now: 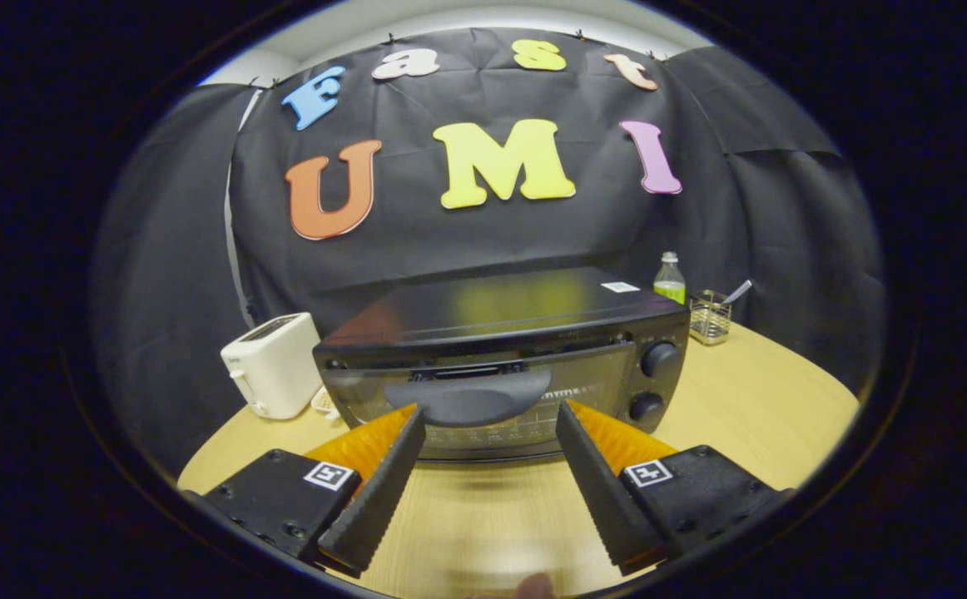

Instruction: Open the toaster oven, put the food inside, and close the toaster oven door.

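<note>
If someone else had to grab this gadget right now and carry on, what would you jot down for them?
Gripper: open, holding nothing, fingers spread either side of the door handle, not touching it that I can tell.
Toaster oven: on the wooden table just ahead of the fingers, door shut.
White toaster beside it; bottle and wire basket behind.
Done: nothing yet.
Left: pull the door open, find the food and put it in, close the door.

The toaster oven stands on the table, just ahead of the spread fingers of the gripper. A toaster stands to its left; a bottle and wire basket stand behind its right.
</note>
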A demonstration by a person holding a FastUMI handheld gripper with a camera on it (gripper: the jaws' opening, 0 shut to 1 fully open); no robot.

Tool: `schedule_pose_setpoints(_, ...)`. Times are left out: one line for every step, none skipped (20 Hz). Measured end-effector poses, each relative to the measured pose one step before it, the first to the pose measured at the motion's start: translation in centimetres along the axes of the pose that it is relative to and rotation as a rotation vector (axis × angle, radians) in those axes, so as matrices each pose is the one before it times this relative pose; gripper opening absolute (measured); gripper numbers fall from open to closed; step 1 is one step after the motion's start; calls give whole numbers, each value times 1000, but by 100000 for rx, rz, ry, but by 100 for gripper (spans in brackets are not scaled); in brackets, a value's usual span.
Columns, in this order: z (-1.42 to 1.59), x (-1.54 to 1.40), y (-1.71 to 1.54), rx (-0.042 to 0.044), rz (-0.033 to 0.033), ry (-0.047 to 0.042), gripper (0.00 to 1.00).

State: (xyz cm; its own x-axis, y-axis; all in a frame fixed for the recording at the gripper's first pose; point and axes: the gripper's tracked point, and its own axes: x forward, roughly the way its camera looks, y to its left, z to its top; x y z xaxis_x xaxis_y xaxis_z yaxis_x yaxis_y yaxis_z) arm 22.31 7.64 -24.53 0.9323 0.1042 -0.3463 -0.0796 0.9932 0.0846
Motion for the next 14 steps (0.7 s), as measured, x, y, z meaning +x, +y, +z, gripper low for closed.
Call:
schedule_pose_setpoints(810,-294,-13,235,23,-1681,100)
schedule_pose_setpoints(704,-595,125,-482,100,-1565,100)
schedule_pose_setpoints(597,-692,-25,-839,184,-1679,100)
schedule_pose_setpoints(599,-830,0,-204,585,-1223,100)
schedule_pose_setpoints(509,-930,131,-68,928,-1040,100)
schedule_pose_setpoints(682,-1050,-118,-444,274,-1177,100)
schedule_pose_setpoints(904,-1149,-232,-744,235,-2030,100)
schedule_pose_setpoints(1010,-1168,-298,-749,361,-2061,100)
schedule_pose_setpoints(908,-1265,-246,-263,173,-2107,100)
schedule_pose_setpoints(900,-1266,-310,-543,493,-1634,100)
schedule_pose_setpoints(890,-1276,-267,-1042,1124,-1730,100)
schedule_pose_setpoints(744,-1311,-324,-1587,722,-1457,100)
schedule_pose_setpoints(582,-1398,-602,-1154,23,-1404,100)
schedule_pose_setpoints(442,-1367,-461,-563,-45,-1219,100)
